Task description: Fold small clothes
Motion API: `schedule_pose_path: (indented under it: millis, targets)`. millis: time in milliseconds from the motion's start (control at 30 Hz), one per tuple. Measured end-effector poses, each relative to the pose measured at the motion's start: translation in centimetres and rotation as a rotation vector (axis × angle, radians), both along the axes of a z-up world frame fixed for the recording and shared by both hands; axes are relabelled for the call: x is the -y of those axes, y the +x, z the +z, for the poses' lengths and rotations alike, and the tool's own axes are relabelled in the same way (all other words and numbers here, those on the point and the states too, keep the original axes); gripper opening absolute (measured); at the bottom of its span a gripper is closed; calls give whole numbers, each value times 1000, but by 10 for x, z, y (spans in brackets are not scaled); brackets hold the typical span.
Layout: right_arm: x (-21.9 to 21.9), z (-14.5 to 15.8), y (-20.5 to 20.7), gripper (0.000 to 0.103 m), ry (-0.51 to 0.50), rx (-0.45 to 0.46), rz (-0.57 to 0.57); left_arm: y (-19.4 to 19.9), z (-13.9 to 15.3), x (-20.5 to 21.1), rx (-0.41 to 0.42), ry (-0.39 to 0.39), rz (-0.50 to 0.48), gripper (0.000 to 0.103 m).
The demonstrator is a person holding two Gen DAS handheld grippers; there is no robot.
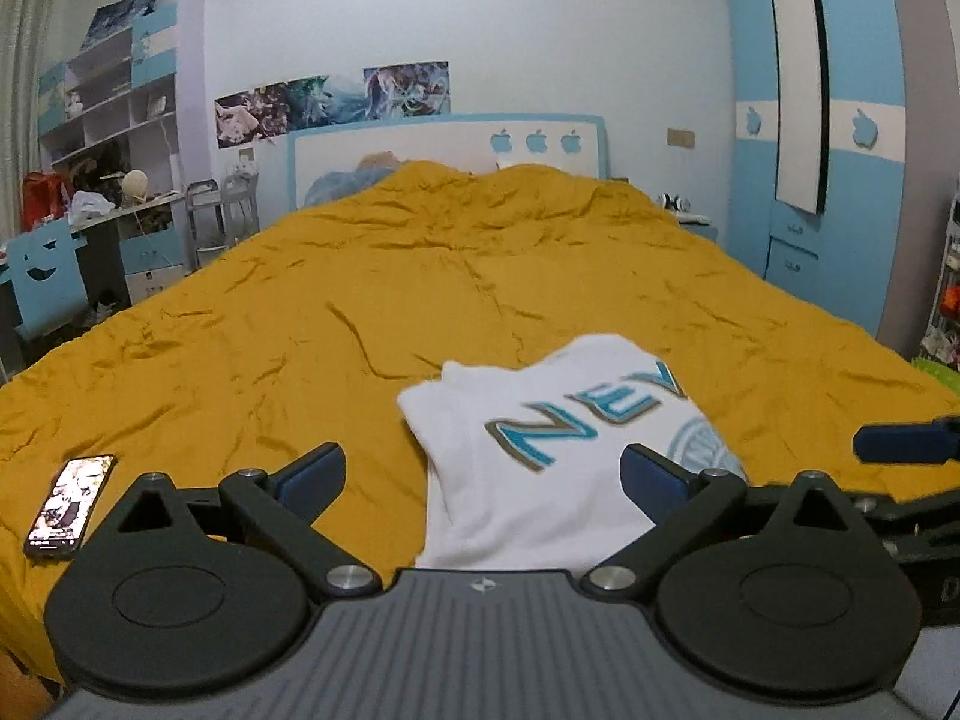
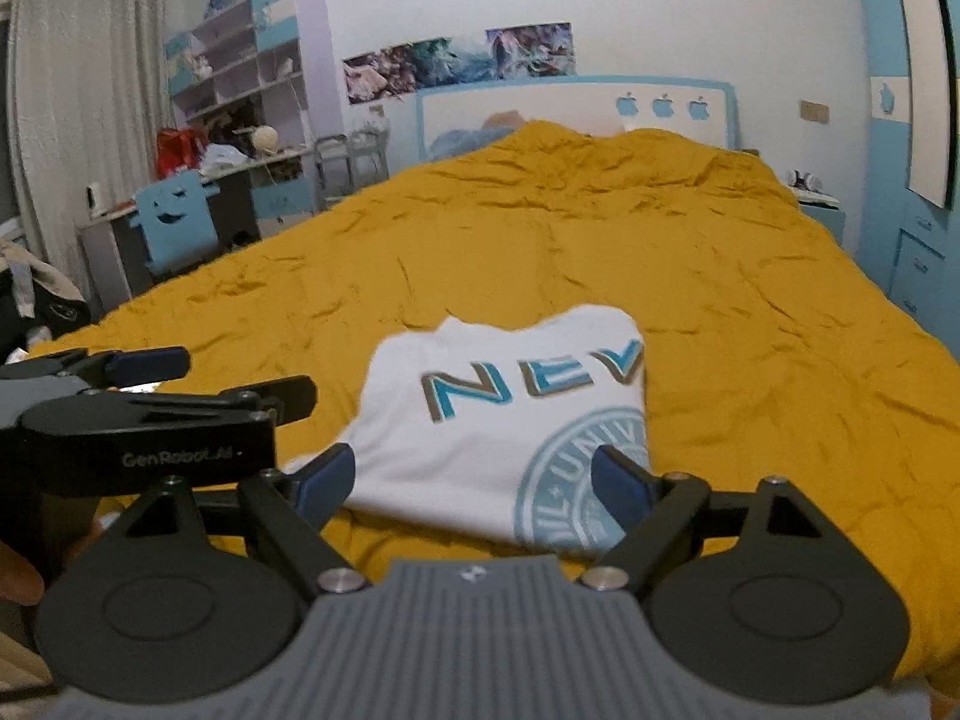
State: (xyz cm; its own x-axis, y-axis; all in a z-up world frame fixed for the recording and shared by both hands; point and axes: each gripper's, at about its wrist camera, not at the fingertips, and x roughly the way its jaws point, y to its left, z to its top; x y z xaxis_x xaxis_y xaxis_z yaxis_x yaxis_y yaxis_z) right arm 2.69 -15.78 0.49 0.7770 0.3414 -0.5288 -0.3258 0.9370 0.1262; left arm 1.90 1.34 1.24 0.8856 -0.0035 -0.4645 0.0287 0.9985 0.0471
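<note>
A folded white T-shirt (image 2: 498,420), printed with blue letters and a round seal, lay on the near part of a rumpled mustard-yellow bedspread (image 2: 720,300). The left gripper (image 1: 483,474) and right gripper (image 2: 474,480) hovered just before it, jaws wide open and empty. A smartphone (image 1: 69,507) rested at the bed's near left edge.
</note>
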Motion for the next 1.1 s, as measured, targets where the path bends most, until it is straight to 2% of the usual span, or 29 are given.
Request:
schedule_pose_path:
  millis: [167, 433, 600, 1100]
  targets:
    - [0, -11, -6, 82, -18, -21, -36, 3, -10, 4, -67, -18, -6, 103]
    - [0, -28, 1, 82, -55, -105, -85, 2, -27, 2, -141, -36, 56, 103]
    - [5, -35, 6, 82, -35, -142, -98, -1, -28, 4, -146, -36, 47, 103]
    - [4, -39, 10, 82, -28, -166, -100, -3, -28, 5, -148, -25, 43, 103]
